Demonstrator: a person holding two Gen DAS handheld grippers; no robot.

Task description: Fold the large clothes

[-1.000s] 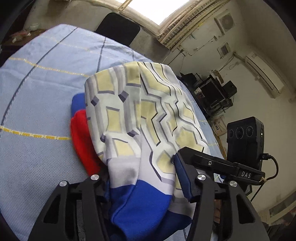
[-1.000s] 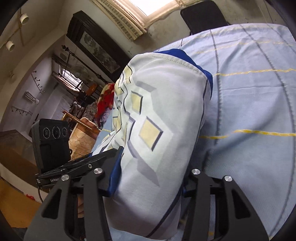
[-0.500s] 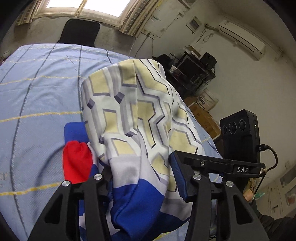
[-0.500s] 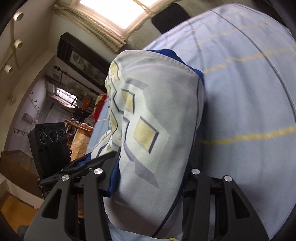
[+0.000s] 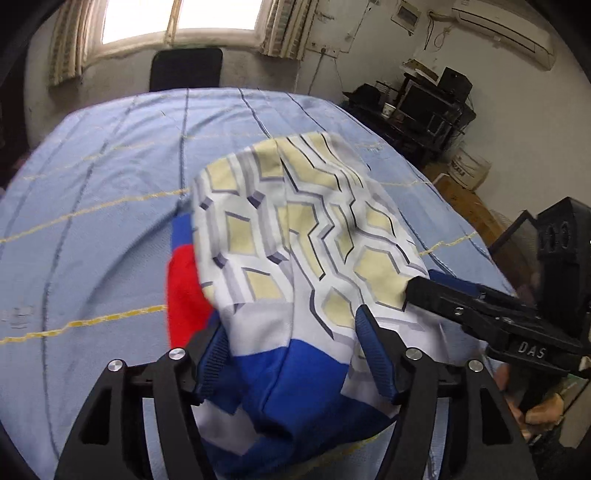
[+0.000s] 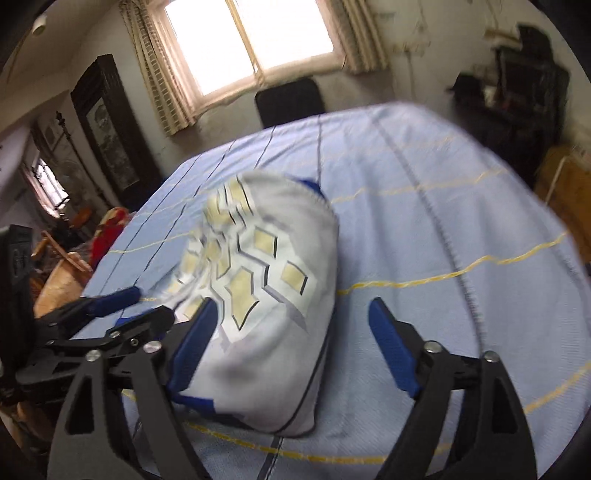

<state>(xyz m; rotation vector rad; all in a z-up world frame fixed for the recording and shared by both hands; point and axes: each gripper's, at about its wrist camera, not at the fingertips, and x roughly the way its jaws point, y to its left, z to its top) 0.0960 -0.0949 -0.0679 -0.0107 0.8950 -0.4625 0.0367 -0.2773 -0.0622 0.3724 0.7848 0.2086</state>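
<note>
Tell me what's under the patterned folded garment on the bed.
The folded garment lies on the blue striped bedspread. Red and blue fabric peeks out beneath its left edge; how far that runs underneath is covered.

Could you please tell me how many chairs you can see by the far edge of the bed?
1: a black chair stands behind the bed's far edge, below the window. Others may be hidden.

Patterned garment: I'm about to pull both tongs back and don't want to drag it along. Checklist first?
1. Right tongs free: ok; jaws have just been opening, garment between them, right pad clear of it.
2. Left tongs free: cannot tell; jaws have just been opening, garment fills the gap.
3. Garment lying on the blue sheet: ok.
4. Fold edges tidy: not ok; red part pokes out beside it.
</note>
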